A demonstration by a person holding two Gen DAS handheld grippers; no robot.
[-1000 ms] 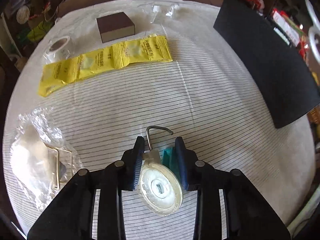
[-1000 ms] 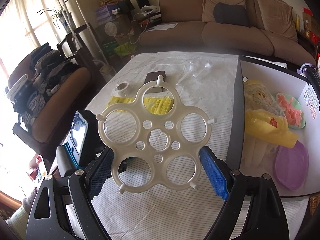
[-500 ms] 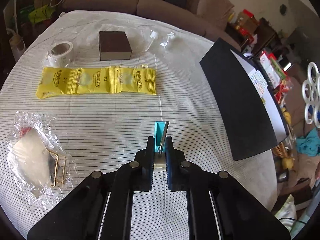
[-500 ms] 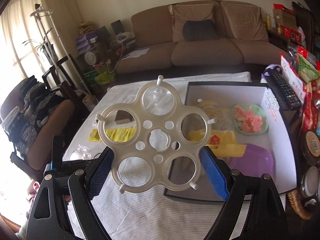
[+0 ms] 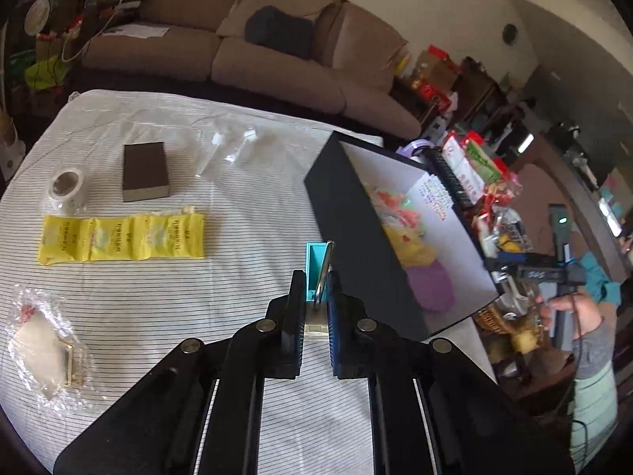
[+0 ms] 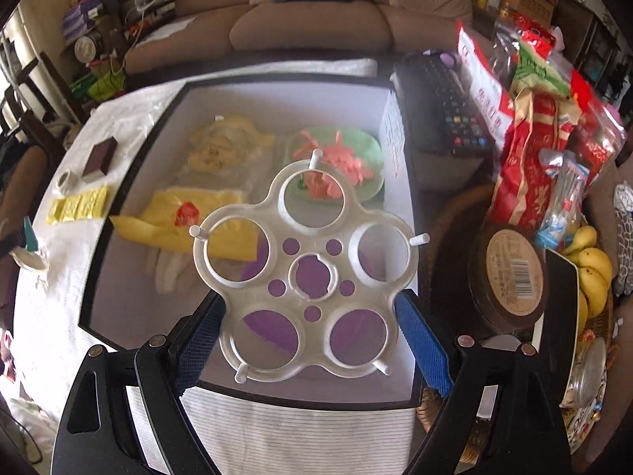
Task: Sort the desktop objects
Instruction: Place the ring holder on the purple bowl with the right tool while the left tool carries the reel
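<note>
My left gripper (image 5: 316, 283) is shut on a small hook piece (image 5: 325, 263) with a metal hook and a teal part, held above the striped tablecloth (image 5: 237, 277). My right gripper (image 6: 310, 301) is shut on a white five-ring plastic rack (image 6: 312, 237), its blue pads pressing on the rack's sides. The rack hangs over the black box (image 6: 130, 182) with a white inside, which holds yellow bags, a green plate of pink pieces and a purple lid. In the left wrist view the box (image 5: 356, 229) stands just right of the hook.
On the cloth lie a yellow sachet strip (image 5: 122, 237), a brown block (image 5: 144, 172), a tape roll (image 5: 67, 188), a clear bag with a gold clip (image 5: 43, 344) and a clear wrapper (image 5: 229, 146). Right of the box are a remote (image 6: 447, 111), snack bags, a jar (image 6: 510, 277) and bananas (image 6: 593, 273).
The left jaws closed on the hook piece and lifted it off the cloth. The right gripper carried the rack rightward from above the cloth to above the box.
</note>
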